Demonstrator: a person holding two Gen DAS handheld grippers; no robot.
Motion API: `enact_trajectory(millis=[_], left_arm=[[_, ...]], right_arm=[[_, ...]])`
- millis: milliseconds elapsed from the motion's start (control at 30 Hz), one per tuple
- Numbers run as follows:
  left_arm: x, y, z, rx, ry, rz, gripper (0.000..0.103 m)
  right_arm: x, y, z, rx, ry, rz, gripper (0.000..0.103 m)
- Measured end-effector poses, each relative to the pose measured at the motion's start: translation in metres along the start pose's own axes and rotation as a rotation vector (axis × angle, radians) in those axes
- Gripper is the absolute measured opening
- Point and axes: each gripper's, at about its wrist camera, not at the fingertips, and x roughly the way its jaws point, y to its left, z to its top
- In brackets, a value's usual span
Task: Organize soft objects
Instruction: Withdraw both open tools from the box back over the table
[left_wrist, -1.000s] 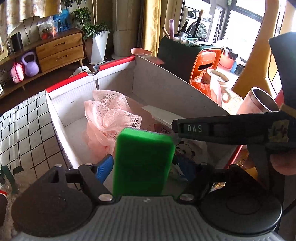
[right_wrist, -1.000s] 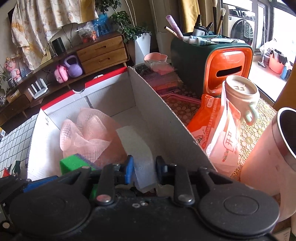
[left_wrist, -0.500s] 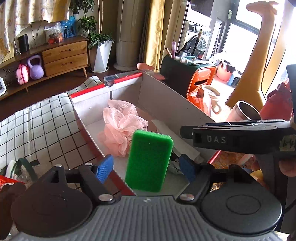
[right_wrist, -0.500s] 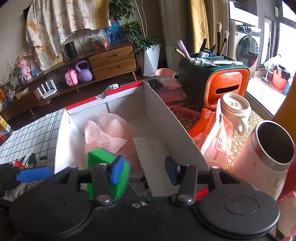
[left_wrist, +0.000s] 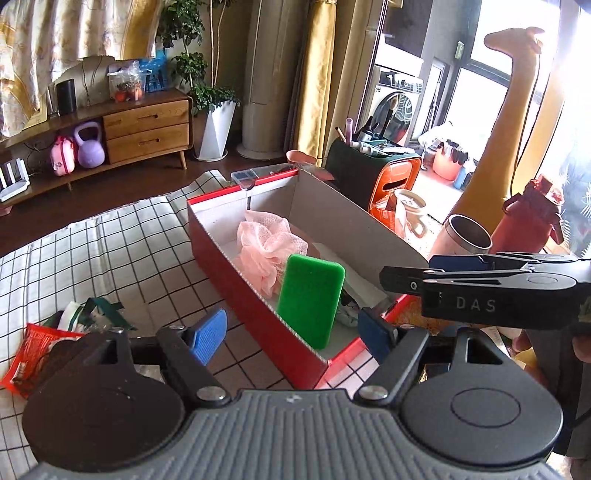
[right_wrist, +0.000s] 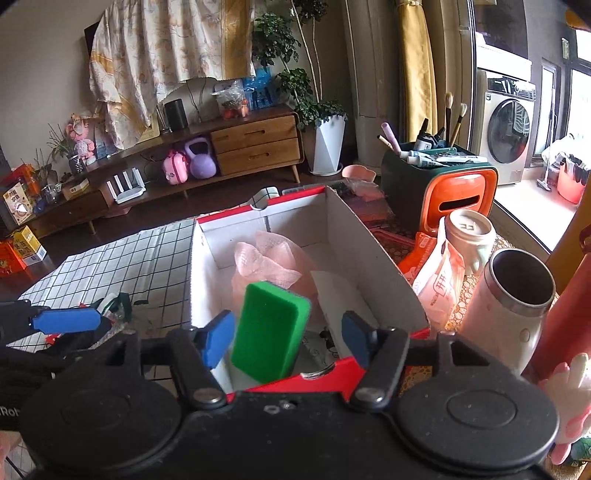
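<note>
So the green sponge (left_wrist: 311, 300) is standing on end inside the red cardboard box (left_wrist: 236, 266), right at the near end, with the pink mesh pouf (left_wrist: 269, 242) bunched up just behind it and a white sheet of something lying flat beside them. Both tools are empty. The left tool (left_wrist: 291, 334) has its blue pads well apart and sits above the box's near end, nothing between them. The right tool (right_wrist: 286, 338) has just been opening and its pads don't touch the sponge either.

Handling-wise, both items look feather-light and squishy. The sponge should pinch fine across its flat faces. The pouf is floppy netting, so grabbing a thick bunch near the middle seems safer than a loose edge.
</note>
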Motion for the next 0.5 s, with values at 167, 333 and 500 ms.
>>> enact_trajectory(millis=[167, 333, 500], left_arm=[[-0.031, 0.012, -0.014, 0.001, -0.006, 0.003, 0.078], [-0.066, 0.031, -0.032, -0.014, -0.013, 0.009, 0.078], [-0.100, 0.052, -0.050, -0.019, -0.036, 0.028, 0.085]], right_arm=[[-0.024, 0.015, -0.010, -0.016, -0.020, 0.032, 0.071], [-0.046, 0.037, -0.022, -0.049, -0.044, 0.076, 0.080], [-0.062, 0.066, -0.036, -0.093, -0.053, 0.135, 0.086]])
